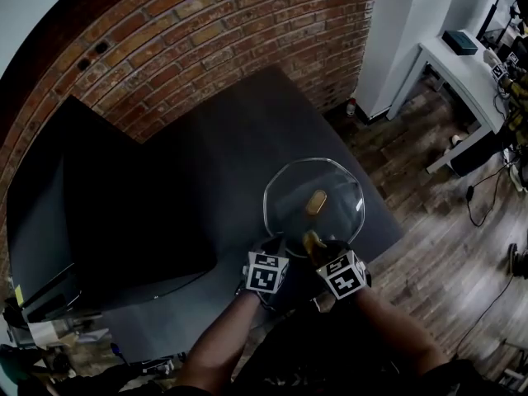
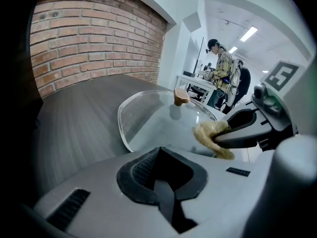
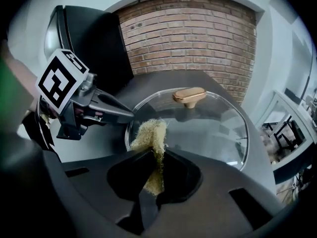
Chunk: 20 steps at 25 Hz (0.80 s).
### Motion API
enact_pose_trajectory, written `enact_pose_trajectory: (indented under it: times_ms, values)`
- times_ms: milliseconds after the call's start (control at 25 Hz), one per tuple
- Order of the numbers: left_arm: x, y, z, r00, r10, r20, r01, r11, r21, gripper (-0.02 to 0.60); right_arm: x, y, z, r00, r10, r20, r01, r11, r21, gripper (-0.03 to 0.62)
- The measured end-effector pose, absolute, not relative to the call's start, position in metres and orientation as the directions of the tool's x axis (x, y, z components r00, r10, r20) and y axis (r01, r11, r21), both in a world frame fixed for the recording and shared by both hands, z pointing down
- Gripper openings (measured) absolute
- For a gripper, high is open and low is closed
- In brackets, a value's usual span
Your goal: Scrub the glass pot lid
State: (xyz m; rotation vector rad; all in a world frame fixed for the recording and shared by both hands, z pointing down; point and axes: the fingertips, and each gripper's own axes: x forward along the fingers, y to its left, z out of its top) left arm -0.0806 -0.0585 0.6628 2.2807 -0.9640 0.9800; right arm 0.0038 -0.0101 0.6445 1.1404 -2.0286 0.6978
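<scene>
Judging from how things lie, the scrubbing stroke is on the point of starting, or is at its near end. The right gripper (image 3: 153, 155) is clamped on a tan fibrous scrubber (image 3: 148, 137), whose free end stands up at the near left rim of the glass pot lid (image 3: 218, 128). The lid lies dome-up on the dark table (image 1: 206, 163), right of centre in the head view, with its wooden knob (image 3: 189, 96) on top.

The left gripper (image 2: 159, 153) has its jaws drawn together with nothing seen between them. Its tips sit at the lid's near rim, low in its own view; whether they touch or nip the glass cannot be told.

The next move probably calls for pressing the scrubber flat on the glass and sweeping it around the knob. The left gripper would need to steady the rim so that the lid does not slide.

No brand or label can be read. The only print is the black-and-white square pattern on each marker cube (image 3: 60, 81).
</scene>
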Motion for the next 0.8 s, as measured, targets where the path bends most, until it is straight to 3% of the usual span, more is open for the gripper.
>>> enact_pose_trajectory:
  times_ms: [360, 800]
  values:
    - [-0.078, -0.057, 0.658, 0.517, -0.400, 0.757, -0.742, -0.650, 0.163, 0.034, -0.031, -0.018, 0.647, -0.408, -0.453, 0.793, -0.830, 0.546, -0.115, 0.049]
    - [-0.080, -0.061, 0.658, 0.539, -0.400, 0.742, -0.749, -0.631, 0.204, 0.034, -0.037, -0.023, 0.648, -0.418, -0.463, 0.782, -0.837, 0.531, -0.133, 0.050]
